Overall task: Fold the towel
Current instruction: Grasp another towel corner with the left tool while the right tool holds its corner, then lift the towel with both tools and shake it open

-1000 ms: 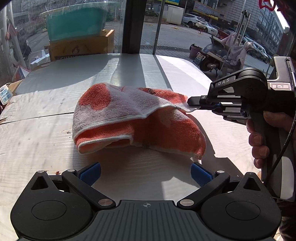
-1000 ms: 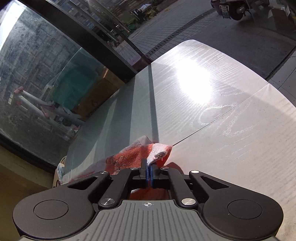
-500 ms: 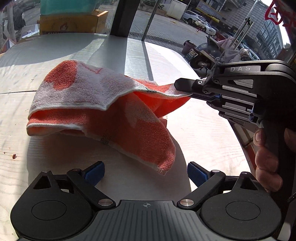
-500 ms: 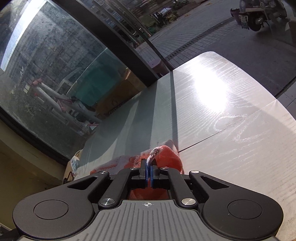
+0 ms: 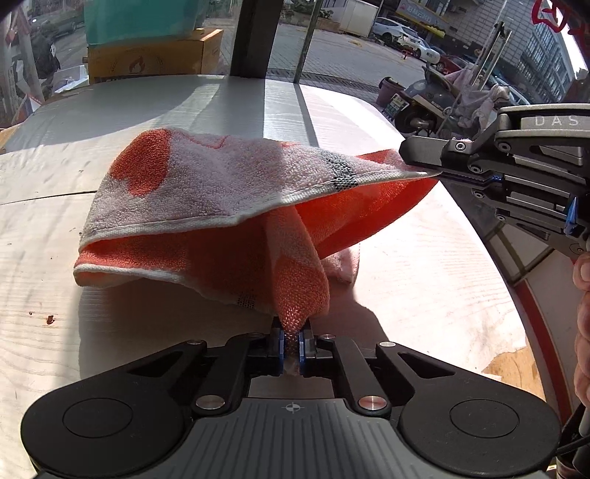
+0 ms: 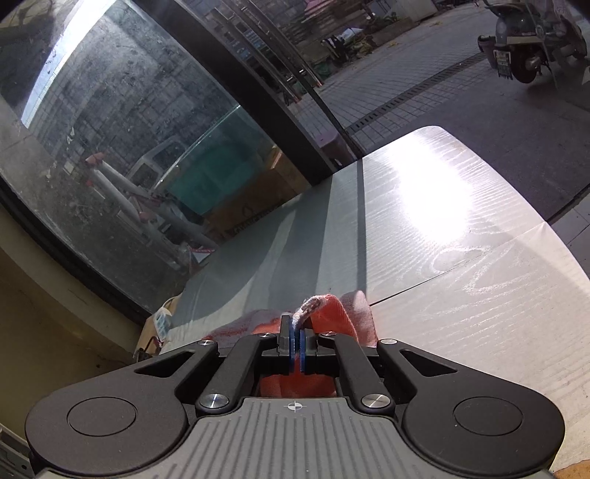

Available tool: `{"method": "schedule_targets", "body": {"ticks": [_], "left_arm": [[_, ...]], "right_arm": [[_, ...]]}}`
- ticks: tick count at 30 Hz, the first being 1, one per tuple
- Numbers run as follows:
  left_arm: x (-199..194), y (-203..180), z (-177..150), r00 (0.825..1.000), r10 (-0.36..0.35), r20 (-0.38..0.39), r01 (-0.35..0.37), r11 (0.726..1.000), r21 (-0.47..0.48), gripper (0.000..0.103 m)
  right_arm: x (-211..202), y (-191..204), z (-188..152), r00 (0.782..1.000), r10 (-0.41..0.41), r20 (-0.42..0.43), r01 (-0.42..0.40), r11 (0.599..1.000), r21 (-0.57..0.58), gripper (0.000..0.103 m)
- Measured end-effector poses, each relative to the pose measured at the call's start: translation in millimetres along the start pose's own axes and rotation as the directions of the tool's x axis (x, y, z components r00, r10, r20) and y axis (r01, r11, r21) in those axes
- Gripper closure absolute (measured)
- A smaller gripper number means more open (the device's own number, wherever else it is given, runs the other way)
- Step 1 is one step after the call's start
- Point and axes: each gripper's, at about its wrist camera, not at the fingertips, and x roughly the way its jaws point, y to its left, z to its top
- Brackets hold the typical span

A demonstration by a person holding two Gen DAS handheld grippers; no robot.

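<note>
An orange and pale pink towel [image 5: 228, 206] lies bunched on the white table [image 5: 424, 294], partly lifted. My left gripper [image 5: 291, 344] is shut on a hanging orange corner of the towel at its near edge. My right gripper [image 5: 420, 164] comes in from the right and is shut on the towel's upper corner, holding that edge up above the table. In the right wrist view the right gripper [image 6: 298, 341] pinches a bit of towel [image 6: 332, 313] between its blue pads.
A cardboard box [image 5: 155, 60] with a teal tub [image 5: 140, 18] on it stands behind the table's far edge. A dark window post [image 5: 254, 37] rises behind the table. The table's right edge [image 5: 516, 313] curves near my right hand.
My left gripper has moved forward and shut on the towel's near hanging corner; it was open before. My right gripper has lifted its corner higher.
</note>
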Motion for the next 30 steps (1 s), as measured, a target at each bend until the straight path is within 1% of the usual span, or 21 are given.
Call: {"method": "schedule_targets", "body": {"ticks": [3,5,7,9,12,13,14,16,18,19,20,21,24,26,27,28,30], "left_arm": [[-15.0,19.9,3.5,0.996,0.079,0.041,-0.08,0.997,0.006,0.097],[-28.5,38.3,8.4,0.989,0.126,0.082,-0.126,0.992,-0.014,0.096],[-46.1,52.7,16.6,0.976,0.165,0.142,-0.163,0.986,-0.028,0.096],[-62.6,58.2,24.9,0.964,0.188,0.186,-0.186,0.982,-0.027,0.096],[-89.0,59.9,34.0,0.949,0.197,0.247,-0.195,0.98,-0.03,0.095],[-98.2,60.6,35.7,0.945,0.191,0.264,-0.189,0.981,-0.033,0.095],[-106.2,61.5,36.9,0.948,0.163,0.272,-0.161,0.986,-0.031,0.095],[-118.3,61.4,37.8,0.961,0.074,0.266,-0.076,0.997,-0.004,0.094],[-121.0,52.3,30.8,0.971,-0.017,0.238,0.002,0.998,0.062,0.087],[-119.6,46.2,25.6,0.974,-0.04,0.223,0.018,0.995,0.097,0.079],[-116.6,39.5,19.7,0.976,-0.046,0.211,0.018,0.991,0.131,0.073],[-113.6,32.8,13.7,0.979,-0.051,0.198,0.018,0.986,0.166,0.073],[-99.2,21.8,-2.5,0.987,-0.042,0.154,0.007,0.975,0.223,0.07],[-87.7,23.6,-7.7,0.991,-0.029,0.134,-0.001,0.975,0.223,0.069],[-81.3,24.7,-9.3,0.991,-0.006,0.135,-0.024,0.975,0.222,0.069],[-73.9,24.9,-9.9,0.988,0.036,0.15,-0.07,0.971,0.228,0.069],[-62.3,23.7,-9.9,0.975,0.098,0.202,-0.148,0.956,0.253,0.069]], "right_arm": [[-5.9,0.4,9.7,0.997,-0.052,0.05,0.054,0.998,-0.034,0.1],[-9.0,1.9,18.5,0.996,-0.052,0.07,0.055,0.997,-0.048,0.1],[-9.1,5.0,26.5,0.999,0.005,0.037,-0.004,0.999,-0.037,0.1],[-8.5,19.0,30.6,0.999,0.031,0.03,-0.029,0.997,-0.068,0.1],[-19.8,44.1,32.6,0.996,0.064,0.062,-0.056,0.99,-0.13,0.1],[-23.3,48.7,33.7,0.995,0.074,0.072,-0.064,0.988,-0.142,0.1],[-30.8,55.4,34.7,0.992,0.089,0.092,-0.073,0.984,-0.16,0.1],[-45.3,69.1,36.2,0.984,0.103,0.147,-0.071,0.976,-0.207,0.1],[-57.0,80.4,39.3,0.974,0.1,0.205,-0.049,0.969,-0.241,0.1],[-62.0,84.9,41.0,0.968,0.099,0.229,-0.04,0.967,-0.251,0.1],[-65.3,87.4,42.6,0.966,0.101,0.239,-0.039,0.967,-0.253,0.1],[-68.6,89.9,44.1,0.963,0.103,0.25,-0.037,0.966,-0.256,0.1],[-81.0,99.5,45.1,0.953,0.107,0.283,-0.023,0.958,-0.286,0.1],[-91.1,105.2,42.6,0.949,0.12,0.292,-0.024,0.949,-0.313,0.1],[-96.4,107.7,40.6,0.948,0.131,0.291,-0.029,0.944,-0.328,0.1],[-101.7,110.1,38.6,0.946,0.141,0.291,-0.035,0.939,-0.342,0.1],[-111.9,114.8,34.7,0.944,0.161,0.289,-0.045,0.928,-0.37,0.1]]}}
